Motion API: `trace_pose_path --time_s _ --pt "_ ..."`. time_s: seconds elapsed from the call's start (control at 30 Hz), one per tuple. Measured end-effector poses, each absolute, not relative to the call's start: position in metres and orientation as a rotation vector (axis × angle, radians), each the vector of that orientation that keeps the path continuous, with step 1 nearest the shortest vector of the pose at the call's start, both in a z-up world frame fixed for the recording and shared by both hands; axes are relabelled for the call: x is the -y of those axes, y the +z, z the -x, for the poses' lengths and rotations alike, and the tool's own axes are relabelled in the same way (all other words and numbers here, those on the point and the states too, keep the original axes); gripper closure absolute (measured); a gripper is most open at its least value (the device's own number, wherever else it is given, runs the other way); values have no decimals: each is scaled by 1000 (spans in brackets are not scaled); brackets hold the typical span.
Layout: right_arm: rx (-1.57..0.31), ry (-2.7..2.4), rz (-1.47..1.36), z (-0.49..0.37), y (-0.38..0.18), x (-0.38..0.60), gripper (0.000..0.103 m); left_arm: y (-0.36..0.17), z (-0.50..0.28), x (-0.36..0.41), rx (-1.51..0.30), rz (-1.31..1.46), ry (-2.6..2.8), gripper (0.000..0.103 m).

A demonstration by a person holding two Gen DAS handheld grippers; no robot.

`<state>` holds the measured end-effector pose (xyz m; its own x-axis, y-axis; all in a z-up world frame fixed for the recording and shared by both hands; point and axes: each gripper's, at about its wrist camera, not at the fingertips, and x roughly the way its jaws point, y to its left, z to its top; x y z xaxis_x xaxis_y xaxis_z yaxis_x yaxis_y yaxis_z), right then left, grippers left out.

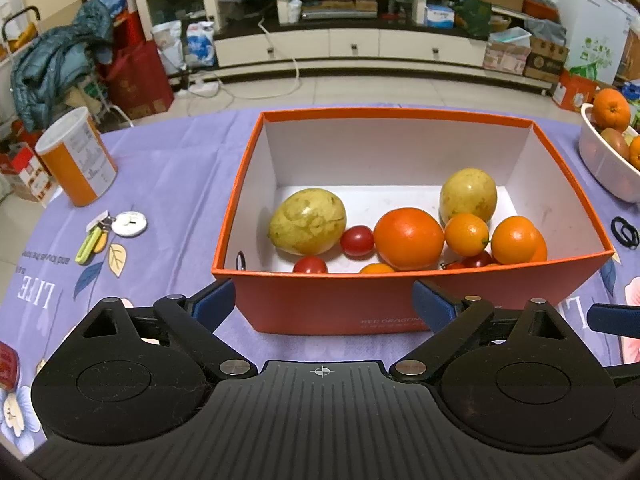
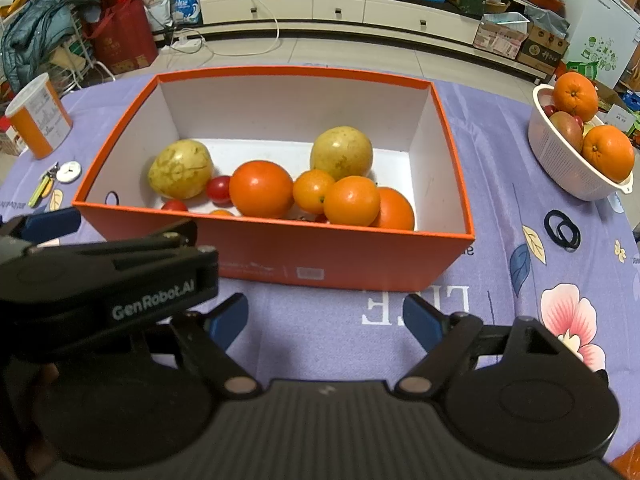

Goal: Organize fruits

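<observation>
An open orange box (image 1: 400,312) (image 2: 280,256) stands on the purple tablecloth. It holds two yellow-green fruits (image 1: 306,222) (image 2: 180,169), several oranges (image 1: 408,238) (image 2: 261,189) and small red tomatoes (image 1: 357,241) (image 2: 219,189). A white basket (image 2: 560,160) (image 1: 604,168) at the right holds oranges (image 2: 608,152) and a mango. My left gripper (image 1: 324,304) is open and empty just before the box's near wall. My right gripper (image 2: 326,318) is open and empty, a little back from the box. The left gripper's body (image 2: 100,280) shows at the left of the right wrist view.
An orange and white can (image 1: 78,156) (image 2: 38,120) stands at the far left. A green clip (image 1: 94,238) and a white disc (image 1: 129,223) lie near it. Black hair ties (image 2: 562,229) (image 1: 625,232) lie right of the box. Cluttered cabinets stand beyond the table.
</observation>
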<state>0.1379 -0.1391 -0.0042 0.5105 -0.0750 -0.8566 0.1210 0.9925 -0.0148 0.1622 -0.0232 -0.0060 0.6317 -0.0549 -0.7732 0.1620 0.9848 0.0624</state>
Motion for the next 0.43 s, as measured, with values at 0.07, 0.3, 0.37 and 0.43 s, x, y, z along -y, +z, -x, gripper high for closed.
trace_pose_path --time_s 0.07,0.3,0.37,0.43 --pt "-1028 -118 -50 -138 -4 139 18 -6 -162 23 -879 -131 -125 30" --pt "-1026 -115 -46 -137 -4 139 18 -5 -160 21 -879 -105 -147 28" --pt "-1023 -111 -38 -137 -3 137 18 -2 -156 21 -840 -128 -134 28" --pt "-1019 -109 -39 -136 -3 138 18 2 -153 21 -802 -154 -124 28"
